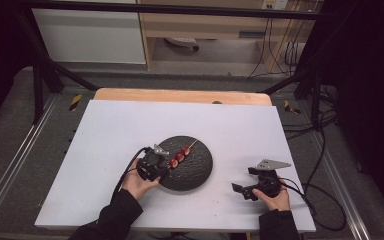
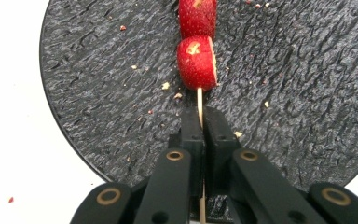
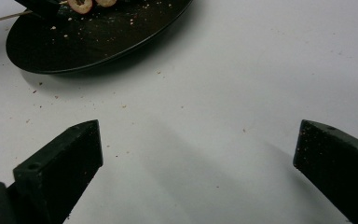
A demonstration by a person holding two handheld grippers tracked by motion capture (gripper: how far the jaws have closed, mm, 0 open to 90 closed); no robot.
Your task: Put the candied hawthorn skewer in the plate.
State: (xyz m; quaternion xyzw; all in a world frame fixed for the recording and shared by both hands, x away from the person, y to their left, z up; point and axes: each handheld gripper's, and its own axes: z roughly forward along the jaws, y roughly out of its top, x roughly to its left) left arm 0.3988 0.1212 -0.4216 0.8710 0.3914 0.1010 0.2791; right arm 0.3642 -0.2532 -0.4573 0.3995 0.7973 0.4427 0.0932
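White table (image 1: 130, 130), black plate (image 1: 200, 170) centre. Skewer (image 2: 199, 105) pinched by left gripper (image 2: 200, 122) at six o'clock end: thin, light, brittle; strawberries (image 2: 196, 63) soft. Right gripper (image 3: 198, 144) wide open, empty.

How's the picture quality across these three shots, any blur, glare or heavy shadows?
High view: soft and low in detail, dark at the edges, the white table evenly lit. Left gripper view: sharp on the strawberry pieces and the textured black plate, the table beside it blown out white. Right gripper view: the near fingertips slightly soft, casting faint shadows on the table.
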